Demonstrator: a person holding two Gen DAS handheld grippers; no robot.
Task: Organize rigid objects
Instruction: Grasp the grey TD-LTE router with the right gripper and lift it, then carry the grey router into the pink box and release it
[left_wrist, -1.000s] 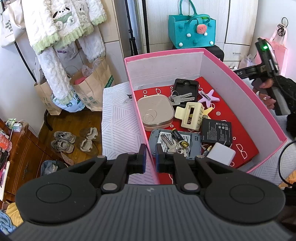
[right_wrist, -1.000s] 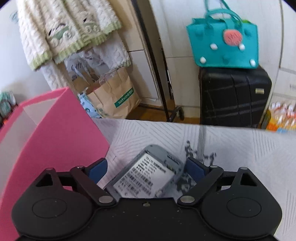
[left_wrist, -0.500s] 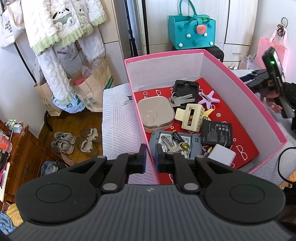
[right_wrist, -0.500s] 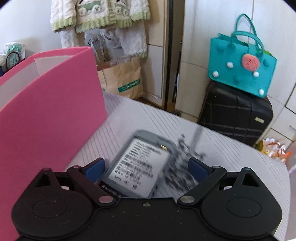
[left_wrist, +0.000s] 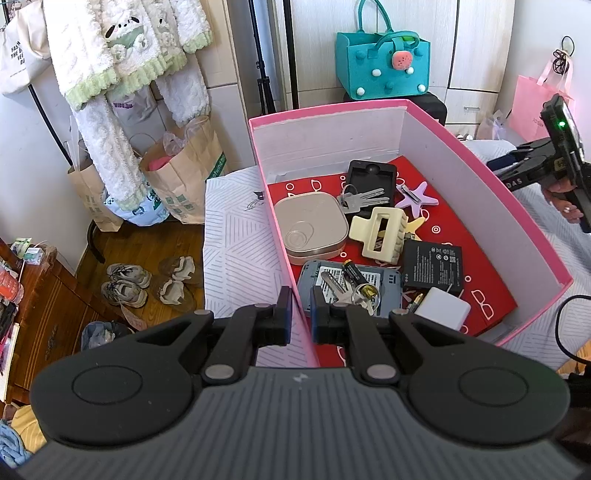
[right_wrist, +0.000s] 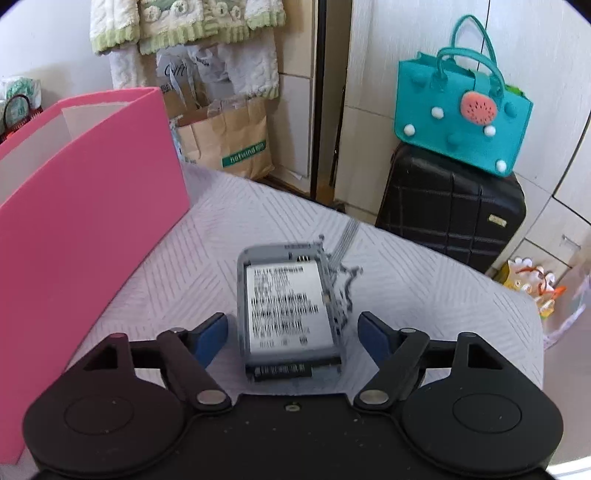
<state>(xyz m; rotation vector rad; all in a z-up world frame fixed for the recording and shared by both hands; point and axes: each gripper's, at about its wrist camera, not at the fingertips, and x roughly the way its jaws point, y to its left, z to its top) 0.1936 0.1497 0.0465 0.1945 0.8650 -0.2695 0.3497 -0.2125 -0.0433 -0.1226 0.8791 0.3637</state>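
Note:
An open pink box (left_wrist: 480, 192) stands on the patterned bed cover (left_wrist: 236, 243). It holds a beige square case (left_wrist: 312, 225), a cream hair claw (left_wrist: 378, 236), keys (left_wrist: 364, 197), a black battery (left_wrist: 432, 264), a white charger (left_wrist: 441, 308) and a grey device (left_wrist: 317, 275). My left gripper (left_wrist: 300, 310) is shut on the box's near left wall. In the right wrist view a second grey device (right_wrist: 288, 306) with a white label lies on the cover, right of the pink box (right_wrist: 92, 184). My right gripper (right_wrist: 291, 321) straddles it, its jaws closing, with a gap at each pad.
A teal felt bag (right_wrist: 461, 110) sits on a black suitcase (right_wrist: 450, 214) beyond the bed's far edge. Paper bags (left_wrist: 177, 173) and shoes (left_wrist: 129, 284) are on the floor at the left. A hand (left_wrist: 561, 199) carries the right gripper (left_wrist: 517, 162) beside the box's right wall.
The right gripper has rolled and shifted, so the grey device now lies straight between its jaws, which stand narrower. The left gripper and the box have not moved.

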